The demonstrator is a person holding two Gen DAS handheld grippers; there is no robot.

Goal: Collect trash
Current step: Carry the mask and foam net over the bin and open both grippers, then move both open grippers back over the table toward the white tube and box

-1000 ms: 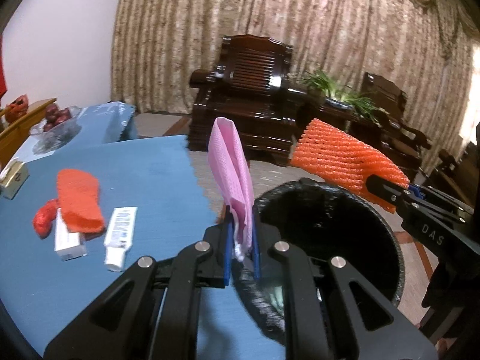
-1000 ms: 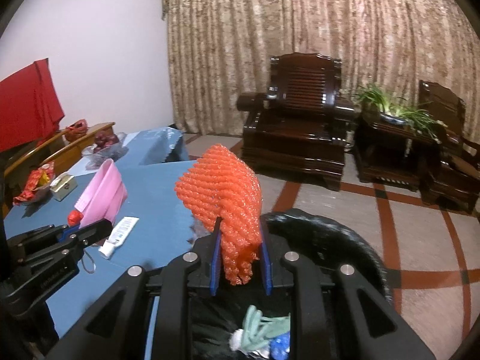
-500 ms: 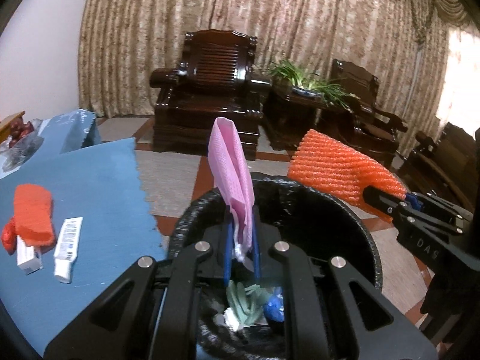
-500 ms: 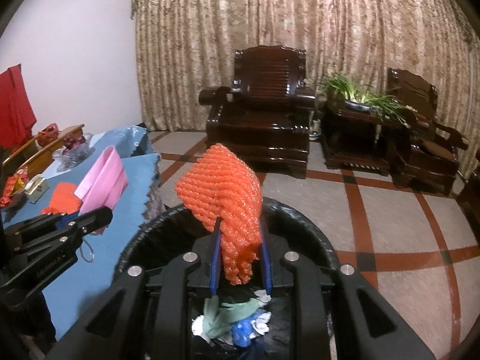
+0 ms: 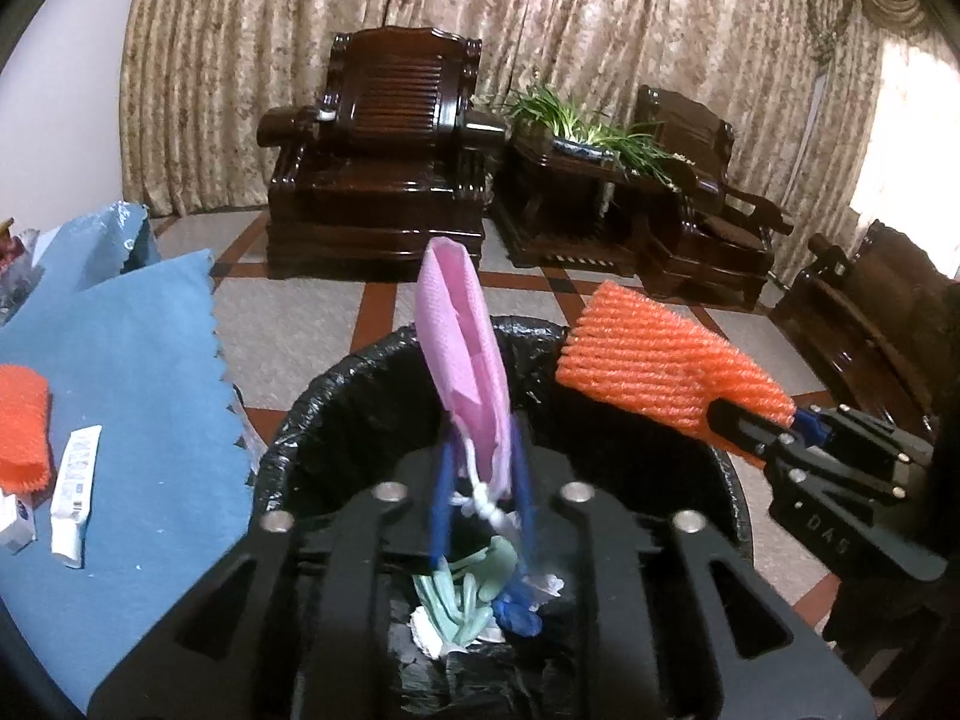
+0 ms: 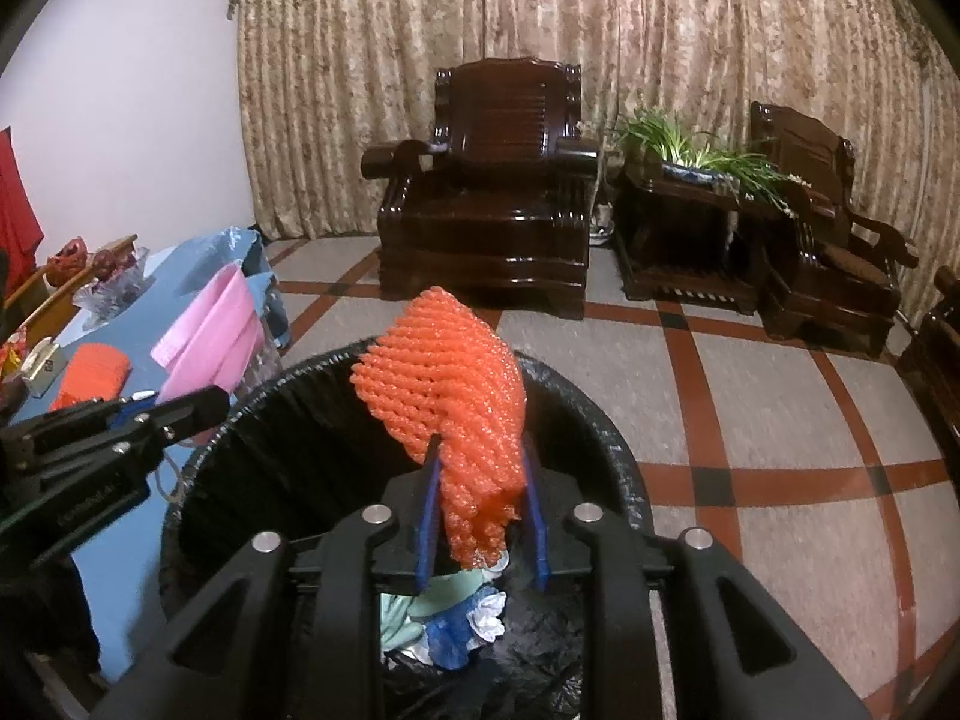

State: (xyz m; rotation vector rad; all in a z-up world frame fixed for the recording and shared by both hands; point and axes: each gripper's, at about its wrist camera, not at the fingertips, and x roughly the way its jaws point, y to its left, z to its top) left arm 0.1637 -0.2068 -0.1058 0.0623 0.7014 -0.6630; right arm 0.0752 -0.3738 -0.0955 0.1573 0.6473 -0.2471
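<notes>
A bin with a black liner sits below both grippers and holds crumpled green, blue and white trash. My left gripper hangs over it, its jaws opening. A pink face mask stands upright between the pads with a gap on the left side. In the right wrist view the same mask shows at the left gripper's tip. My right gripper is also over the bin. Its jaws are opening, but the pads still touch an orange foam net. The left wrist view shows that net too.
A table with a blue cloth stands left of the bin and carries another orange foam net, a white tube and a small box. Dark wooden armchairs and a plant stand behind on the tiled floor.
Both grippers have moved from the table's edge to over the bin and dropped lower. The left jaws have parted from the pink mask. The right jaws have widened slightly around the net.
</notes>
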